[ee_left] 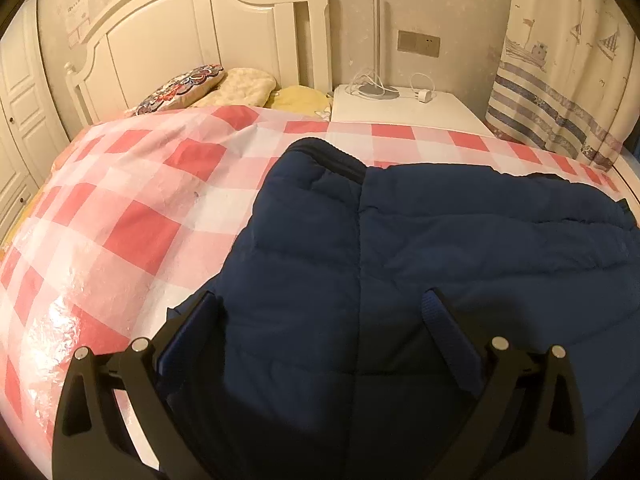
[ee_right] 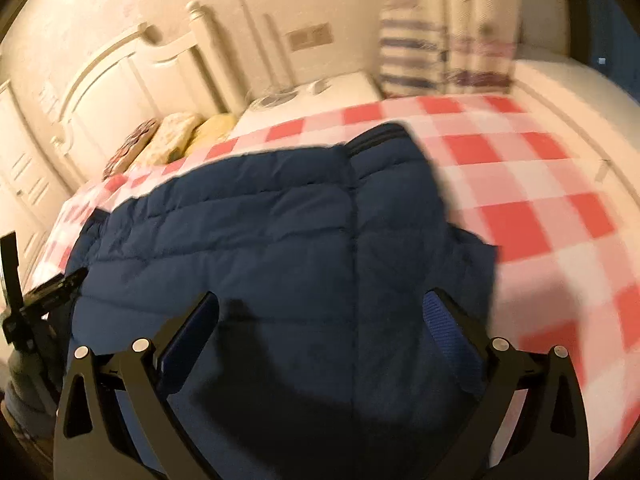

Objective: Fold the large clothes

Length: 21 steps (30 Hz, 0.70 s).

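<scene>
A navy quilted puffer jacket [ee_left: 420, 240] lies spread on a bed with a red-and-white checked cover [ee_left: 132, 208]. My left gripper [ee_left: 320, 304] is open, its fingers wide apart just above the jacket's near part. In the right wrist view the same jacket [ee_right: 280, 220] lies on the checked cover [ee_right: 540, 184], collar end far. My right gripper [ee_right: 320, 304] is open above the jacket's near edge. The left gripper's body [ee_right: 44, 292] shows at the left edge of the right wrist view. The right wrist view is motion-blurred.
A white headboard [ee_left: 192, 36] stands at the far end with pillows [ee_left: 224, 84] below it. A white bedside table [ee_left: 404, 108] holds cables and a charger. A striped curtain [ee_left: 560, 80] hangs at the right.
</scene>
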Available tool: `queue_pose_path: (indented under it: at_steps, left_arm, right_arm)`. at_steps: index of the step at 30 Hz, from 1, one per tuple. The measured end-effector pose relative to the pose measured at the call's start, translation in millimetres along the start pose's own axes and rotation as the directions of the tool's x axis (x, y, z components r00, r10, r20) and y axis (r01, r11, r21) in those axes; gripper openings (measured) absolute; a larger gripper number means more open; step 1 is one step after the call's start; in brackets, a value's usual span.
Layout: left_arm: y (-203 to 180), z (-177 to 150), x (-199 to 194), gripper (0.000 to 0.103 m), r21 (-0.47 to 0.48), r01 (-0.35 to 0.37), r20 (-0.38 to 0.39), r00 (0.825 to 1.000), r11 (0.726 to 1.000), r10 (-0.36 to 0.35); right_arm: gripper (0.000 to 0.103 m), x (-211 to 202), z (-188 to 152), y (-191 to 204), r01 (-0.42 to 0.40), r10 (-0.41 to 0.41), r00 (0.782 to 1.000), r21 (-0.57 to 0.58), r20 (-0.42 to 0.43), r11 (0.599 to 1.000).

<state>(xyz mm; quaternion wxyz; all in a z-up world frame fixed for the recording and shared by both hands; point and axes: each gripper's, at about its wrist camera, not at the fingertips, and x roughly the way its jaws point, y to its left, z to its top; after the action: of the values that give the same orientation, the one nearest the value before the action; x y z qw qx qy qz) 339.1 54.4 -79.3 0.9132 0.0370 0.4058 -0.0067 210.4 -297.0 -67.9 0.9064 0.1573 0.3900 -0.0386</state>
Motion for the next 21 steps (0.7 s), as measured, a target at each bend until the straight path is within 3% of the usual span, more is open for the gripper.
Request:
queue_pose_path:
  at_steps: [3,6,9,14,16,21]
  left_arm:
    - [1.4,0.0,0.2,0.101,0.000,0.001,0.002,1.000,1.000,-0.001]
    - [2.2,-0.4,-0.6,0.101,-0.008,0.010,0.004,1.000,1.000,-0.010]
    - [3.0,-0.5,-2.0,0.101,-0.013,0.012,0.011,1.000,1.000,-0.012]
    - [4.4,-0.8,-2.5,0.101,-0.015,0.014,0.014,1.000,1.000,-0.014]
    - [4.9,-0.8,-2.0,0.101,-0.015,0.017,0.012,1.000,1.000,-0.017]
    - [6.2,-0.7,-3.7,0.101,-0.020,0.023,0.014,1.000,1.000,-0.022]
  right_arm:
    - [0.098,-25.2,-11.7,9.5,0.002,0.000,0.998,-0.035,0.059,0.999]
    - [0.098,-9.7,-26.9,13.0,0.101,-0.100,0.995,-0.130,0.013,0.986]
    - [0.099,0.6,-33.6,-8.2,-0.009,0.011,0.999,-0.054,0.030,0.999]
    - [0.098,-6.4,-32.4,-3.6,0.044,-0.044,0.999,-0.048,-0.007,0.998]
    - [0.098,-17.7,-36.2,2.4,0.076,-0.076,0.997,-0.027,0.023,0.997]
    - [0.099,-9.6,-50.6,0.3,0.026,-0.024,0.999,-0.049,0.033,0.998]
